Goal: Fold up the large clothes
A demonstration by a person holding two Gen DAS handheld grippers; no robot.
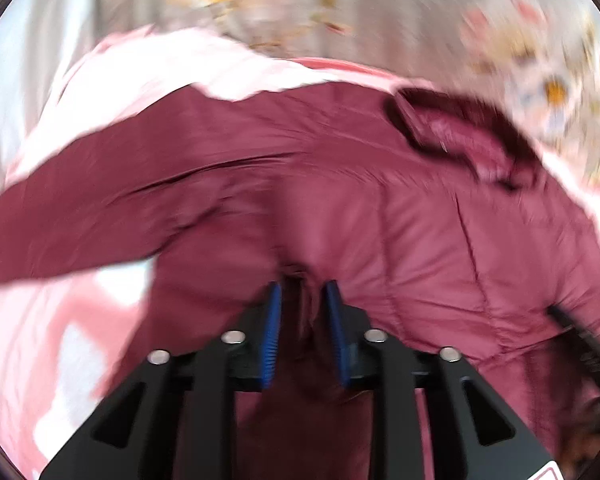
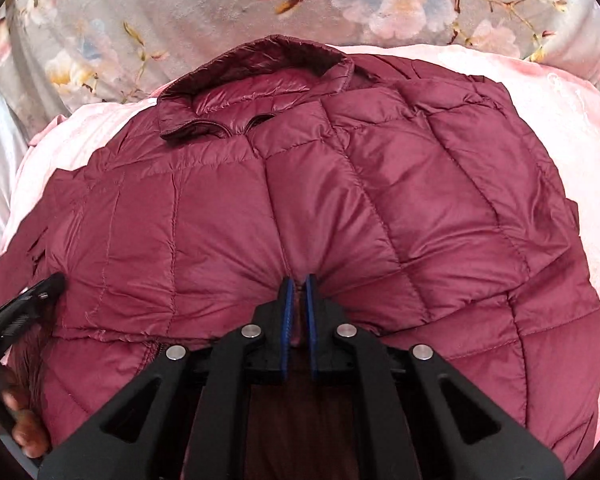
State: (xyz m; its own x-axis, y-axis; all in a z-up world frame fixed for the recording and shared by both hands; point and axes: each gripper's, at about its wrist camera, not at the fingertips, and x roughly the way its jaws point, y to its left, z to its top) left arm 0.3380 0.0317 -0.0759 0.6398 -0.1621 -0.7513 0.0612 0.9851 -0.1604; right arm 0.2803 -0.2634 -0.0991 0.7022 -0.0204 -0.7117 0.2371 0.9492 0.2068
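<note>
A maroon quilted puffer jacket (image 2: 300, 208) lies spread on a pale pink blanket (image 2: 540, 92) over a bed, with a grey floral sheet (image 2: 148, 12) beyond it. The stand-up collar (image 2: 256, 68) points away from the onlooker and the hem is nearest, so the garment lies lengthwise in front of the person.

The right gripper (image 2: 299, 280) has its 2 blue-padded jaws pressed almost together, pinching a ridge of the jacket's fabric near the hem; creases fan out from the pinch. The left gripper (image 1: 303, 286) shows in its own blurred view with the jaws partly spread. A fold of maroon fabric sits between the pads, but they do not seem to press on it — whether it is letting go or about to bite, I cannot tell. In the right view the left gripper's black finger (image 2: 44, 286) sits at the jacket's left edge, and part of a hand (image 2: 24, 428) shows below it.

One sleeve (image 1: 80, 216) stretches out to the left, flat and unfolded. On the right side the quilting lies at an angle over the body, perhaps a sleeve or side panel already turned in — the view does not settle it.

My judgement: the fold is at an early stage. The jacket is laid out, the left sleeve has yet to come in, and the lengthwise folds remain.
</note>
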